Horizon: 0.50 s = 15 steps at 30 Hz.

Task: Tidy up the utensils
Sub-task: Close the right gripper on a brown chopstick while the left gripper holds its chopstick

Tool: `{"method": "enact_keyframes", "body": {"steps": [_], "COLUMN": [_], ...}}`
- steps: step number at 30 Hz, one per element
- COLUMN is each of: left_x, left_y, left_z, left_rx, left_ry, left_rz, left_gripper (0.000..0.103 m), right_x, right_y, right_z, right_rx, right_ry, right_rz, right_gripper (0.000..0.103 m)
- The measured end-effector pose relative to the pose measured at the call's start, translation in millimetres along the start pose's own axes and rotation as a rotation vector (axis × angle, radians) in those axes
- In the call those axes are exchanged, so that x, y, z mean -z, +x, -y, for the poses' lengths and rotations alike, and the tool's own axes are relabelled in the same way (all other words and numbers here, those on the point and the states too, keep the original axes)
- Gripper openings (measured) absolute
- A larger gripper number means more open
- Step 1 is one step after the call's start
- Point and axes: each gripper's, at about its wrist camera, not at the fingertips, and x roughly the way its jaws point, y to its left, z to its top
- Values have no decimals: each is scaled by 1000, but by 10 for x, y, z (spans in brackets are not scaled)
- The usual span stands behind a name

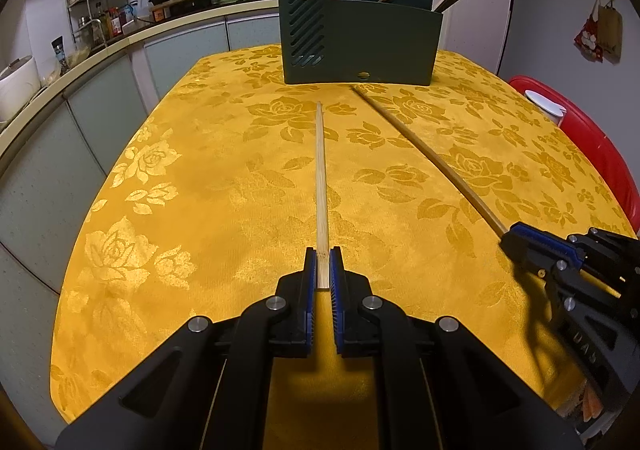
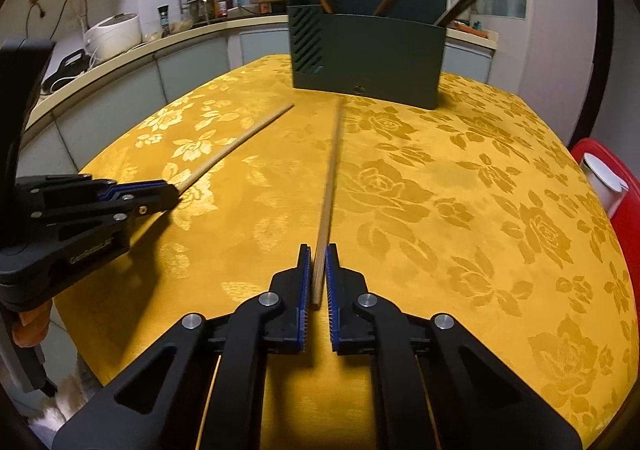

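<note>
Lighting: indoor, warm, fairly dim; yellow cloth (image 1: pixel 200 190) brightest area, w/ sheen on the woven roses. Shadows: soft dark patch under right claw (image 1: pixel 508 240) in left-wrist view; likewise beneath left claw (image 2: pixel 172 196) in right-wrist view. Blur: chopstick (image 2: pixel 330 178) in right-wrist view smeared along far half; background shelves soft. Distortion: heavy fisheye, cabinet lines bowed, black vignette at corners. No strong glare.

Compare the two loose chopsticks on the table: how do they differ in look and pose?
The left-held chopstick is pale, and sharp in its own camera; the right-held chopstick is browner and looks blurred there. The left-held chopstick sits in the left gripper; the right-held chopstick sits in the right gripper. Shared: each is pinched near its butt end, with its tip toward the green holder.
</note>
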Motion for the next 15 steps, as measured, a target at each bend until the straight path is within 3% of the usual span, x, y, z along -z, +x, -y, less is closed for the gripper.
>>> {"method": "enact_keyframes", "body": {"steps": [10, 15], "left_x": [9, 19], "left_y": [-2, -2], "left_z": [2, 22], "left_rx": [-10, -20], "left_ry": [-1, -2], "left_rz": [4, 11], "left_gripper": [7, 7], "right_x": [91, 153], "right_y": [-79, -112], "right_z": [363, 392], "right_rx": [158, 156], "right_ry": [103, 113], "right_rz": [-2, 19], "right_gripper": [7, 7]}}
